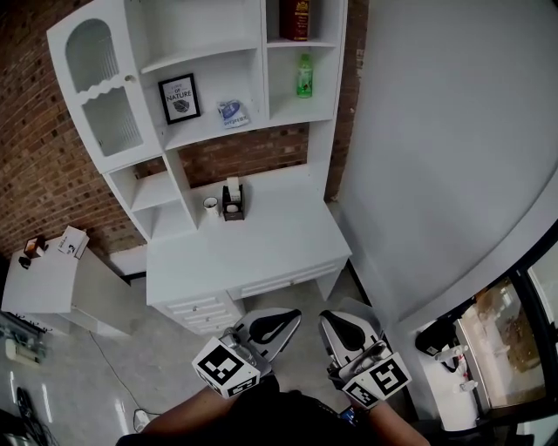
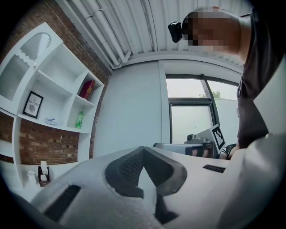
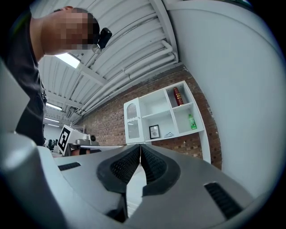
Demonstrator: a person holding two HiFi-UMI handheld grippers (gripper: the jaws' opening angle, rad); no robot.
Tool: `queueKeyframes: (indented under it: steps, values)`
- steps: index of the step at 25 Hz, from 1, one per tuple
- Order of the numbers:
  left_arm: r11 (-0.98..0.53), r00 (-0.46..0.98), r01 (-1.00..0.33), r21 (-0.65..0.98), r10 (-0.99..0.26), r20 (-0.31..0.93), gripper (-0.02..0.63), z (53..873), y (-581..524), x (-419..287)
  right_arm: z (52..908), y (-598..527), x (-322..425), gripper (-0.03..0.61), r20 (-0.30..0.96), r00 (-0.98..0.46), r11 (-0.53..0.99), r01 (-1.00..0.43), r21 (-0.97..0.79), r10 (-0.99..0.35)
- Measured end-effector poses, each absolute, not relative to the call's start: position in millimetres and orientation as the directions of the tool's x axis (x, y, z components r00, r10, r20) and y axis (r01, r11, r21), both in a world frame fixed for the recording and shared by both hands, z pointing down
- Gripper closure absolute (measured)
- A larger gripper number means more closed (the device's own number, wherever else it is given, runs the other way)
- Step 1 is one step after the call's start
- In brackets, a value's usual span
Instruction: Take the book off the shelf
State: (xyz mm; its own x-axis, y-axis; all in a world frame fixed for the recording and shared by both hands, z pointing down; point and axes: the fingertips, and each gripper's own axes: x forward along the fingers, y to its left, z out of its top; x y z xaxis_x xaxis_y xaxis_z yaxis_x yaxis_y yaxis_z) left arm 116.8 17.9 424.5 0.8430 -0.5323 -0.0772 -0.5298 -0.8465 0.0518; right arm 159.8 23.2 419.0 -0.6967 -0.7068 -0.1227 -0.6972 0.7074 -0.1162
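Note:
The dark red book (image 1: 296,19) stands upright in the top right compartment of the white shelf unit (image 1: 261,52). It also shows small in the left gripper view as the book (image 2: 87,89) and in the right gripper view as the book (image 3: 178,95). My left gripper (image 1: 292,315) and right gripper (image 1: 336,320) are side by side low in the head view, in front of the desk and far from the shelf. The left gripper (image 2: 143,148) has its jaws together with nothing between them. The right gripper (image 3: 140,146) is likewise shut and empty.
A green bottle (image 1: 304,76) stands under the book. A framed picture (image 1: 180,97) and a packet (image 1: 233,112) sit on the middle shelf. The white desk (image 1: 279,253) holds a cup (image 1: 211,205) and a holder (image 1: 233,202). A side table (image 1: 39,283) is left, a grey wall (image 1: 436,131) right.

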Motion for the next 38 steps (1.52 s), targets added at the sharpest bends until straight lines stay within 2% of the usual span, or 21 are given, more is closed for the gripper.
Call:
queueKeyframes:
  steps: [6,10,14,28,38]
  values:
    - [-0.860,0.855,-0.507,0.047,-0.509,-0.098,0.609,420,-10,125,407,0,165,0.560,-0.156,-0.683,0.699,-0.706,-0.111,-0.714]
    - [-0.865,0.860,-0.499,0.053,-0.501,-0.099,0.609,423,-32,122,416,-23,164,0.560,-0.120,-0.672,0.681,-0.728,-0.080,-0.731]
    - [-0.864,0.857,-0.501,0.053,-0.504,-0.106,0.609,424,-63,111,408,-51,150,0.560,-0.155,-0.679,0.696,-0.711,-0.105,-0.717]
    - [-0.881,0.872,-0.473,0.003,-0.469,-0.141,0.609,395,-207,15,404,-200,60,0.560,-0.111,-0.669,0.677,-0.734,-0.056,-0.735]
    - [-0.899,0.891,-0.438,-0.017,-0.431,-0.144,0.609,387,-262,-33,410,-261,0,0.560,-0.088,-0.663,0.669,-0.741,-0.061,-0.743]
